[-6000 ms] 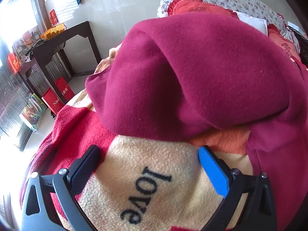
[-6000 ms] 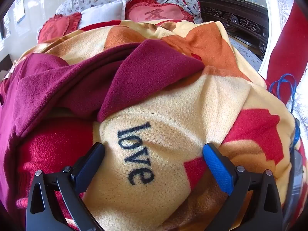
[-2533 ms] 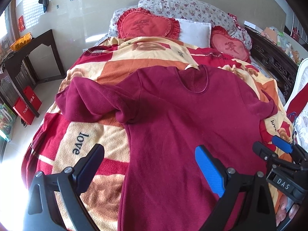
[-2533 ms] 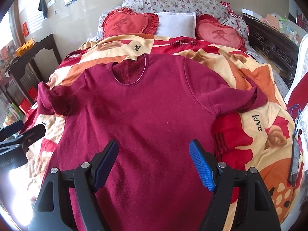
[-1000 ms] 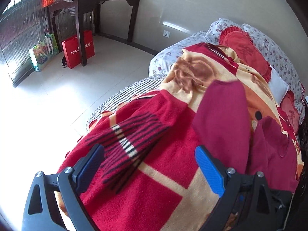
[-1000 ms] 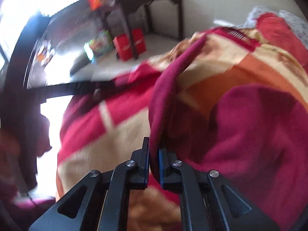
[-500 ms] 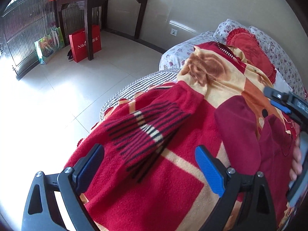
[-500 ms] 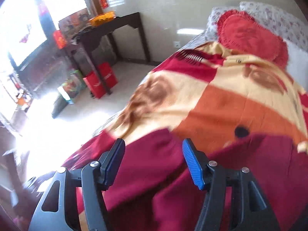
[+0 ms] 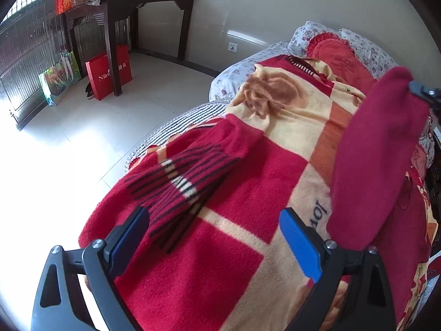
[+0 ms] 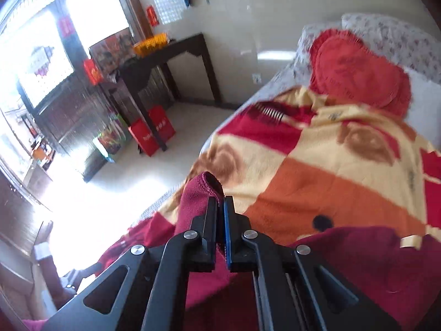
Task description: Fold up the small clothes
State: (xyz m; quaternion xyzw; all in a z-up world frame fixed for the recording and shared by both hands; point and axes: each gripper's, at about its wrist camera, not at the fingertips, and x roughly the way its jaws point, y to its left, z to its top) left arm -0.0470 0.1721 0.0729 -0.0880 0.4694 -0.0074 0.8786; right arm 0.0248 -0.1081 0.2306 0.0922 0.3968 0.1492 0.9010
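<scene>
A maroon long-sleeved top lies on a red, cream and orange blanket (image 9: 248,182) on the bed. My right gripper (image 10: 220,201) is shut on the cuff of the top's sleeve (image 10: 202,190) and holds it up off the blanket. In the left wrist view that sleeve (image 9: 377,154) hangs raised at the right, with the right gripper's tip (image 9: 423,92) at its upper end. My left gripper (image 9: 215,237) is open and empty, low over the blanket's red corner, left of the sleeve. The top's body (image 10: 372,270) lies flat.
A heart-shaped red cushion (image 10: 358,71) and floral pillows sit at the bed's head. A dark wooden side table (image 9: 132,13) stands by the wall with a red gift bag (image 9: 110,74) under it. Tiled floor (image 9: 82,138) lies left of the bed.
My right gripper was open over the sleeve half a second ago; it has now shut on the cuff and lifted it. The left gripper has stayed open over the blanket corner.
</scene>
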